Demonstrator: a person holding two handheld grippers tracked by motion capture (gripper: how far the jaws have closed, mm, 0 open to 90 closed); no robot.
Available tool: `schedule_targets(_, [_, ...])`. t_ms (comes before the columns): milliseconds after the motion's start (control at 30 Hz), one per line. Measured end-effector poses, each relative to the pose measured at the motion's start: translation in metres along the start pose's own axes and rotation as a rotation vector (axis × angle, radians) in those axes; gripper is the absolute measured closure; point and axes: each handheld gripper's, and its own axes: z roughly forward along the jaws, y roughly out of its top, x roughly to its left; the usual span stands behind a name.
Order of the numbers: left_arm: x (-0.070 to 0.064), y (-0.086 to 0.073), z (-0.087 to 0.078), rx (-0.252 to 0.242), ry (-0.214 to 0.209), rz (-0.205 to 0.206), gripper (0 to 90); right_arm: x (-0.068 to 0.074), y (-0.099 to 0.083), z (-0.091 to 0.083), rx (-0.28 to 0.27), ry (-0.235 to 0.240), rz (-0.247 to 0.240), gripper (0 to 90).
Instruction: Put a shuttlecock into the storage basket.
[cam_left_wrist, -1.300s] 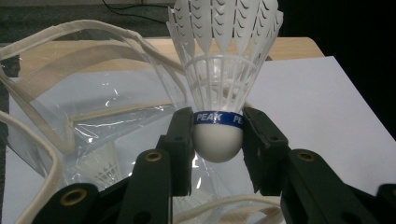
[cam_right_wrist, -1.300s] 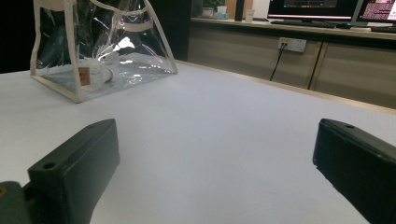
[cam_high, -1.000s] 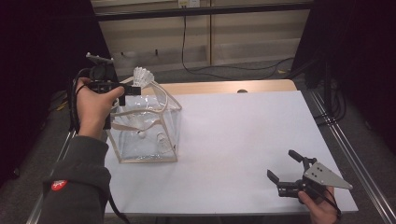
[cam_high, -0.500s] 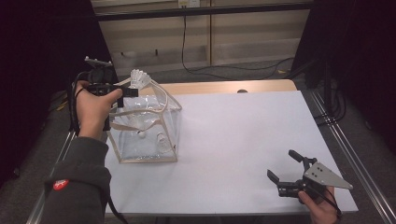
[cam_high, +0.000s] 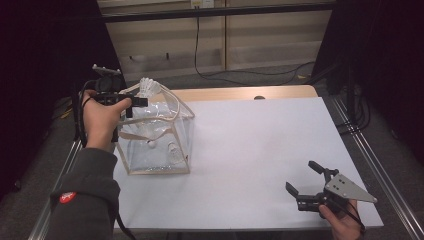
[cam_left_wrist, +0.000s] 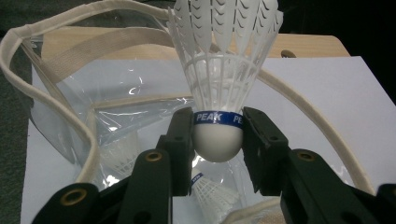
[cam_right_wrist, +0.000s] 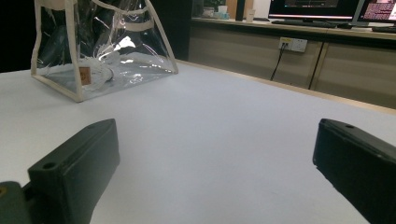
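We hold the left gripper (cam_high: 136, 102) above the open top of the bag (cam_high: 155, 150), at the table's (cam_high: 260, 150) left side. Its jaws are clamped on a shuttlecock (cam_left_wrist: 219, 79) — they press the white cork from both sides, just under the blue band, and the feathers stand upright above them. In the high view the shuttlecock (cam_high: 148, 89) sits at the gripper's tip, over the bag's far rim.

The bag is clear plastic with cream trim, and it stands upright near the table's left edge. In the left gripper view we look down past the cork into the bag (cam_left_wrist: 70, 107); more shuttlecocks (cam_left_wrist: 212, 193) lie at its bottom, one right below the held one and another to its left. The cream handle (cam_left_wrist: 51, 116) loops around the mouth on both sides of our jaws.

Our right gripper (cam_high: 310, 186) is well apart from all this, low over the table's near right corner. Its jaws are spread wide with nothing between them — in the right gripper view we see bare white table (cam_right_wrist: 210, 140) between the two black pads, and the bag (cam_right_wrist: 102, 51) far off at the upper left.
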Motion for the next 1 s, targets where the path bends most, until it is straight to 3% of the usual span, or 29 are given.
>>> schedule_targets(1000, [0.008, -0.008, 0.015, 0.032, 0.026, -0.003, 65.1, 0.0, 0.0, 0.0, 0.005, 0.002, -0.002, 0.5])
